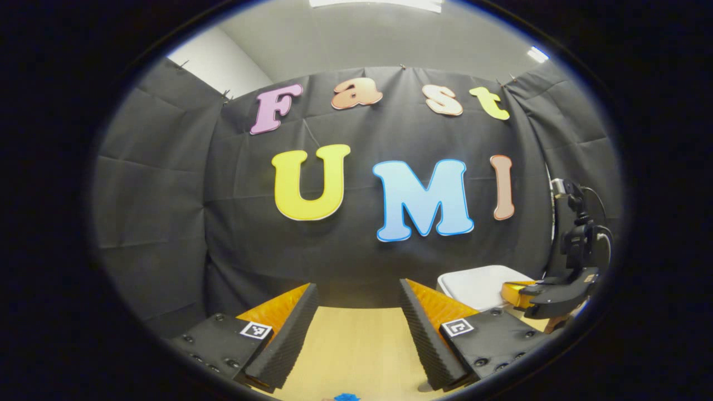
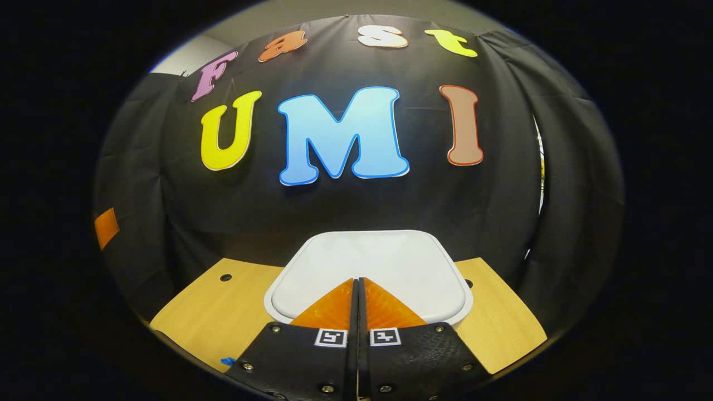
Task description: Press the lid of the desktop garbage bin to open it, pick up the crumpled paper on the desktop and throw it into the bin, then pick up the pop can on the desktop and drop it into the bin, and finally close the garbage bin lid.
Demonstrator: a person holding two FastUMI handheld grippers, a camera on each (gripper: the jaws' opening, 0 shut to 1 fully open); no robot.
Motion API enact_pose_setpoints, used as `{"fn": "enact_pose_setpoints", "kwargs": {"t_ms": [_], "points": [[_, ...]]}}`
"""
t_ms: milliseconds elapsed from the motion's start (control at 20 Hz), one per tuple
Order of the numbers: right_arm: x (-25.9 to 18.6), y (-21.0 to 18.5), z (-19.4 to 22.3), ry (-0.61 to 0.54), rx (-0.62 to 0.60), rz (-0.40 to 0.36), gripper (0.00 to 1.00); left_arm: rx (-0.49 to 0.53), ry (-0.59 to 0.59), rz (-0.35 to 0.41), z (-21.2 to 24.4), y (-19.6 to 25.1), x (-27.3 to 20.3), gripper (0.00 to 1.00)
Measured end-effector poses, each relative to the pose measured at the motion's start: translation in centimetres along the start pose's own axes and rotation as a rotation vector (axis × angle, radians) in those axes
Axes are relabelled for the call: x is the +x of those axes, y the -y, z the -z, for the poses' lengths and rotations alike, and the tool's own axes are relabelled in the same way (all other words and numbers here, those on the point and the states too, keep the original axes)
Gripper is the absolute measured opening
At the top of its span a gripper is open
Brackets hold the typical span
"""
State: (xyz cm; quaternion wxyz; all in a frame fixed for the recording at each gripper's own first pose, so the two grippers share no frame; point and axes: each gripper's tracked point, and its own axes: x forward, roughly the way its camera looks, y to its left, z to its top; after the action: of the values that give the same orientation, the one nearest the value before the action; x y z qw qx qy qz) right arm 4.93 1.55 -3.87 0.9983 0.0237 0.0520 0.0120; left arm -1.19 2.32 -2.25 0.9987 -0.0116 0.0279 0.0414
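The desk (image 2: pixel 501 323) carries the bin, whose white lid (image 2: pixel 367 267) is down and lies at twelve o'clock from the right claw (image 2: pixel 357 287). That claw is pinched together, empty, tips over the lid's near edge, so it seems nearer for the press. The left claw (image 1: pixel 356 317) gapes wide, empty; its view shows the lid (image 1: pixel 479 284) at two o'clock, with the right claw (image 1: pixel 548 298) over it.
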Motion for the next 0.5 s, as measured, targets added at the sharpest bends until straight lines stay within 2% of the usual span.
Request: {"fn": "enact_pose_setpoints", "kwargs": {"t_ms": [150, 350, 500], "points": [[-0.1, 0.0, 0.4, 0.013, 0.027, -0.015, 0.01, -0.004, -0.003, 0.002, 0.4, 0.1, -0.1, 0.95], [0.1, 0.1, 0.0, 0.033, 0.004, -0.028, 0.01, -0.013, -0.005, 0.006, 0.5, 0.4, -0.2, 0.95], [0.0, 0.2, -0.6, 0.004, 0.018, -0.046, 0.01, -0.02, -0.001, 0.009, 0.5, 0.4, -0.7, 0.95]]}}
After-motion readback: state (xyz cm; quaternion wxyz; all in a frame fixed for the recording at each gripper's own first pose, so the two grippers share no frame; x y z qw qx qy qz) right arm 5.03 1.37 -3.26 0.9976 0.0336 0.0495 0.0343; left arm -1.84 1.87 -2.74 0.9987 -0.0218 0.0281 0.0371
